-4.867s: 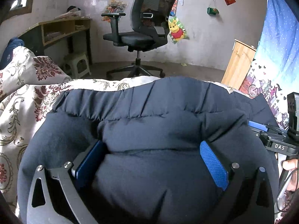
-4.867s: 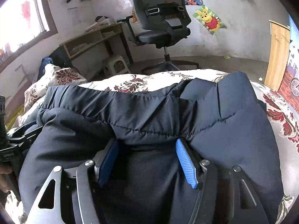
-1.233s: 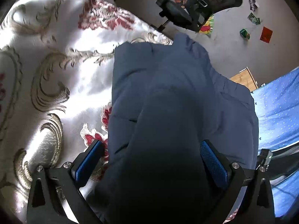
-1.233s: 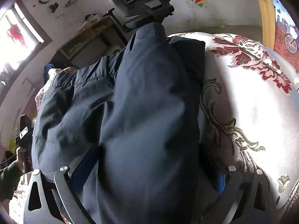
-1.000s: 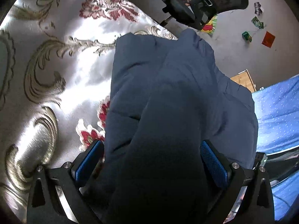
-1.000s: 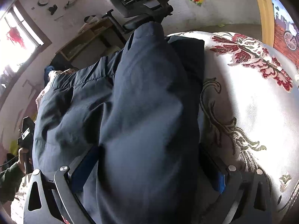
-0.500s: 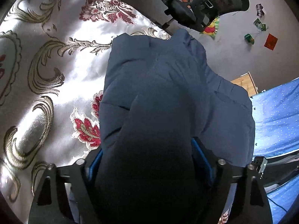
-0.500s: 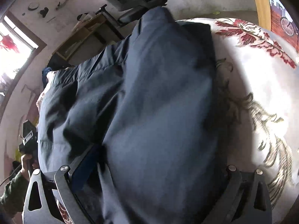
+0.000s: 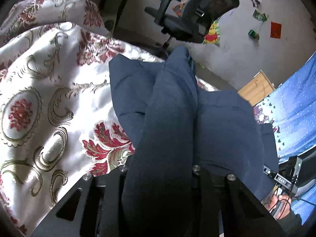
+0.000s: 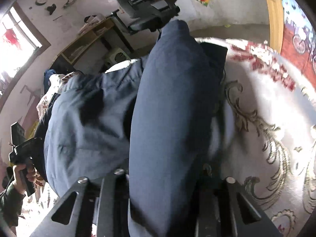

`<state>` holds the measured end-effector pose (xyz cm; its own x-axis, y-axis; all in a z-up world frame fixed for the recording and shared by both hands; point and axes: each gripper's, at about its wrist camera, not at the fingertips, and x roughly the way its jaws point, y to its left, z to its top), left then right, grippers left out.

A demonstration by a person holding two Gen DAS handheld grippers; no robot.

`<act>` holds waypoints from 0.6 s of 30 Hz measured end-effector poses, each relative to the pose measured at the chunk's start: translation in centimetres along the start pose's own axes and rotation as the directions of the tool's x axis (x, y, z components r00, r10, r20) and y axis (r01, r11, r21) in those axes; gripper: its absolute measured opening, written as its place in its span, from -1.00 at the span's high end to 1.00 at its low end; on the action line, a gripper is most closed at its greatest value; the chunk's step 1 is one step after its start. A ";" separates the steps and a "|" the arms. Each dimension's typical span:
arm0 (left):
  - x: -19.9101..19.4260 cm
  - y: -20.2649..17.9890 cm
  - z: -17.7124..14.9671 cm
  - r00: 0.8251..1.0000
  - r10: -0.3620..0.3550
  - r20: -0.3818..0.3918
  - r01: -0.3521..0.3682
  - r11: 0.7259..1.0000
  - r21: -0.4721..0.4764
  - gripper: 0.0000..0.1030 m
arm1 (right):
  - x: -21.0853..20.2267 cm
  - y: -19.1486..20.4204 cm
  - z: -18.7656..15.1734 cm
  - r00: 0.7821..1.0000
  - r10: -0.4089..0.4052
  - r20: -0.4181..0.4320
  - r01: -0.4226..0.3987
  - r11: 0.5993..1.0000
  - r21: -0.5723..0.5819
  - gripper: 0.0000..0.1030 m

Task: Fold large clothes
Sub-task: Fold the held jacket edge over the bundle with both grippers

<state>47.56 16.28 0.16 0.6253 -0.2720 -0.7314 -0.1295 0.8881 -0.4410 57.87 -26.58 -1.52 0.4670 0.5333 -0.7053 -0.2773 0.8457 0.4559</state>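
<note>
Two grippers: left gripper and right gripper, fingers of each clamped on a raised ridge of the jacket.
Jacket: dark blue padded jacket, bunched on the floral bedspread.
Progress: mid-fold, judging by the lifted fabric; laying flat remains.

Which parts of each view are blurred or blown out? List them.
Left wrist view: mostly sharp; sunlight glares on the floral bedspread, and the navy jacket goes dark near the jaws. Right wrist view: motion blur smears jacket and bedspread; the window is blown out white.
</note>
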 end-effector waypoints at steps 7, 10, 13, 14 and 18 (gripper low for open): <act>-3.0 -2.5 1.1 0.994 -0.071 0.085 0.069 0.997 0.026 0.67 | -4.2 3.1 1.2 0.992 0.035 0.118 -0.028 0.998 -0.065 0.63; -3.9 -3.5 1.5 0.991 -0.088 0.096 0.084 0.996 0.037 0.68 | -5.7 4.9 1.8 0.986 0.037 0.160 -0.019 0.993 -0.113 0.63; -4.4 -4.0 1.6 0.990 -0.098 0.104 0.092 0.994 0.056 0.68 | -7.2 6.0 1.6 0.980 0.045 0.196 -0.015 0.989 -0.149 0.64; -4.8 -4.3 1.4 0.989 -0.102 0.107 0.095 0.994 0.062 0.68 | -7.8 6.4 1.5 0.977 0.046 0.206 -0.013 0.987 -0.160 0.64; -6.3 -5.2 1.1 0.987 -0.105 0.118 0.094 0.991 0.100 0.68 | -9.8 6.7 0.4 0.972 0.053 0.227 -0.008 0.981 -0.193 0.64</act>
<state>45.14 13.79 7.58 0.7219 -0.3184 -0.6144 0.0071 0.8912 -0.4536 51.76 -26.14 8.60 0.6302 0.5593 -0.5386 -0.4382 0.8288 0.3480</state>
